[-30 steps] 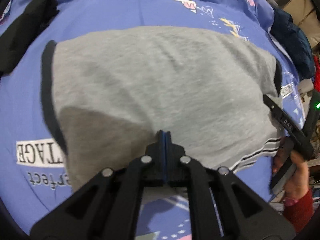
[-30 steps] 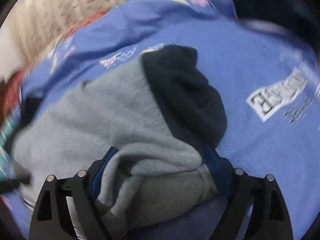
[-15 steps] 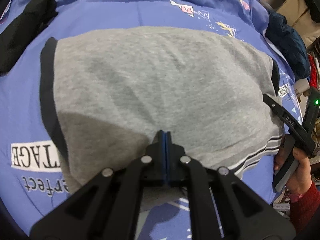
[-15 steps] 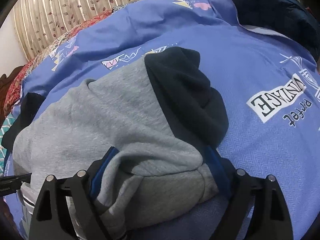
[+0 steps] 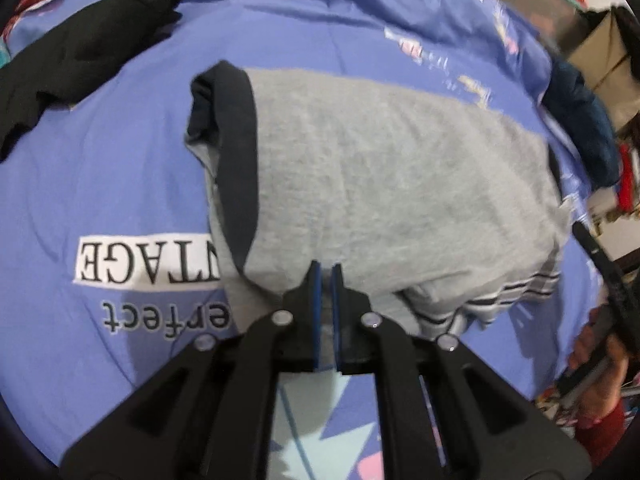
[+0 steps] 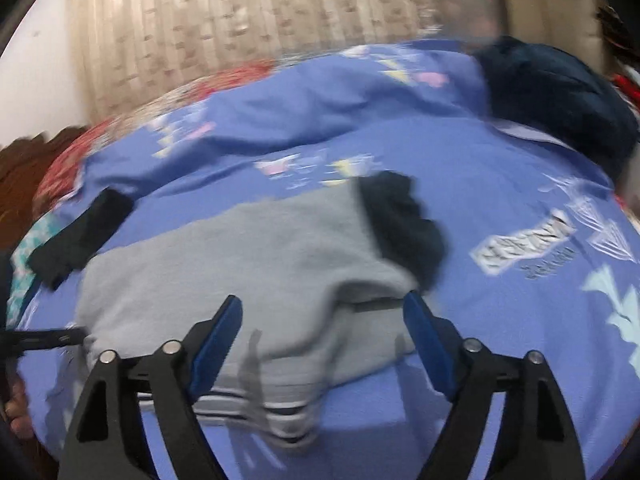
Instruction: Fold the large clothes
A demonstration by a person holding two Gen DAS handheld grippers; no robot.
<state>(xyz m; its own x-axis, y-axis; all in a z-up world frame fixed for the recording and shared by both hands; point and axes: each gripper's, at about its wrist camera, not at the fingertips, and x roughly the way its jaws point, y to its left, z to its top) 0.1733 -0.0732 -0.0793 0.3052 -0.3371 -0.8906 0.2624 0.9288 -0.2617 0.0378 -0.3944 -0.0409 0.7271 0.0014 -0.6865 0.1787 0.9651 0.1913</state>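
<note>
Lying folded across the blue bedsheet (image 5: pixel 132 152), the grey sweatshirt (image 5: pixel 392 184) looks thick, soft and floppy, likely to sag and unfold unless gripped through several layers at its near edge. Left gripper (image 5: pixel 326 280) has its jaws together, apparently pinching that near edge. Right gripper (image 6: pixel 322 316) jaws stand wide, closing, straddling the striped hem (image 6: pixel 256 404) without pressing it.

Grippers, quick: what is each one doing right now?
Left gripper: shut, against the grey sweatshirt; a grip on it cannot be told.
Right gripper: jaws wide, closing, holding nothing; the sweatshirt lies between them.
</note>
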